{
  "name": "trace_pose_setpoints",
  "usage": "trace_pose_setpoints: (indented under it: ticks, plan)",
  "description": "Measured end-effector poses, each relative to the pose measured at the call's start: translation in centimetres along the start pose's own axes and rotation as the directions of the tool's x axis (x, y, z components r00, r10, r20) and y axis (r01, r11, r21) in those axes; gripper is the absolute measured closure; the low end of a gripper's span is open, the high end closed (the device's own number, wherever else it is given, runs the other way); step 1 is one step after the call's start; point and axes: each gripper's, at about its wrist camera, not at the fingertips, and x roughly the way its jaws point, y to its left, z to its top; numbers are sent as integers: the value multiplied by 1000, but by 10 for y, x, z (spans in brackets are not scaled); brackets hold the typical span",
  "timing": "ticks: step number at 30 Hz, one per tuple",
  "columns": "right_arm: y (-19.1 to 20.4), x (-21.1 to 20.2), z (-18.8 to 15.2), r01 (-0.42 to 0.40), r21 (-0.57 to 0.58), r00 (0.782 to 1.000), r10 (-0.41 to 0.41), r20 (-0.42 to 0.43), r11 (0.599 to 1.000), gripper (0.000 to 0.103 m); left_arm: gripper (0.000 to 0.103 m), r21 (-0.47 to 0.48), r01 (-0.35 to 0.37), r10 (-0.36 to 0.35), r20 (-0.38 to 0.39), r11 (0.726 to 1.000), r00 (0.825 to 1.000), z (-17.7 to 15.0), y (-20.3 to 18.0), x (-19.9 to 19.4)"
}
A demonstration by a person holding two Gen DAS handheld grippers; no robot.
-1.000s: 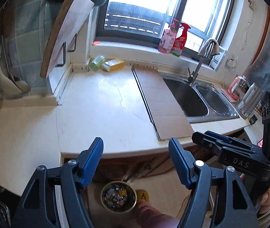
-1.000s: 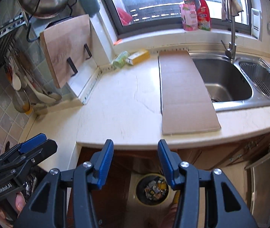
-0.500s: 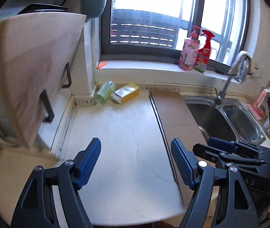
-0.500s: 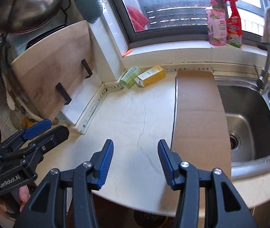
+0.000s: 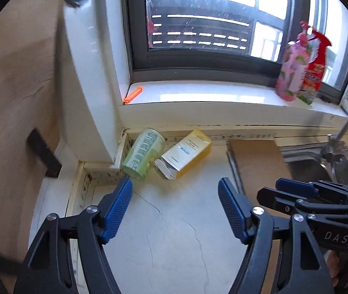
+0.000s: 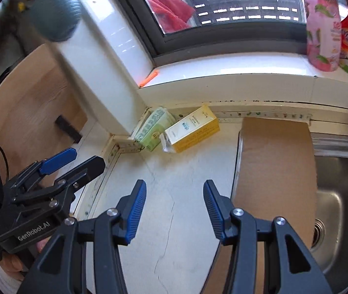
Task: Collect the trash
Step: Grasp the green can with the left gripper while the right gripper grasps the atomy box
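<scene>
In the counter's back corner, at twelve o'clock from both grippers, a green can point(image 5: 143, 153) and yellow carton point(image 5: 186, 155) are found lying touching. The left gripper point(image 5: 175, 210) — its jaws just narrowed — and the right gripper point(image 6: 175, 212) are held apart, empty, evidently aimed for pickup.

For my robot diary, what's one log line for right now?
left gripper: open, empty | right gripper: open, empty | green can, yellow carton: lying on counter
</scene>
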Motion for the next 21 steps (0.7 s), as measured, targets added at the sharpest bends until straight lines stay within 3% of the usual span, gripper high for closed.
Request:
trace_pose_setpoints:
  ticks: [5,12,21]
  plan:
    - [-22,53,34,-26,62,998,29,-52,998,54,49,-15,-42,40,-101,999,994,26,17,72]
    - [-51,121,67,-41,227,990,70,-120,973,54,49,-27,-79,72,-189,997,979,40,36,141]
    - [-49,149,77,-44,261,990,78,-121,964,50,49,-13,-116,110,-249,993,962,40,44,198]
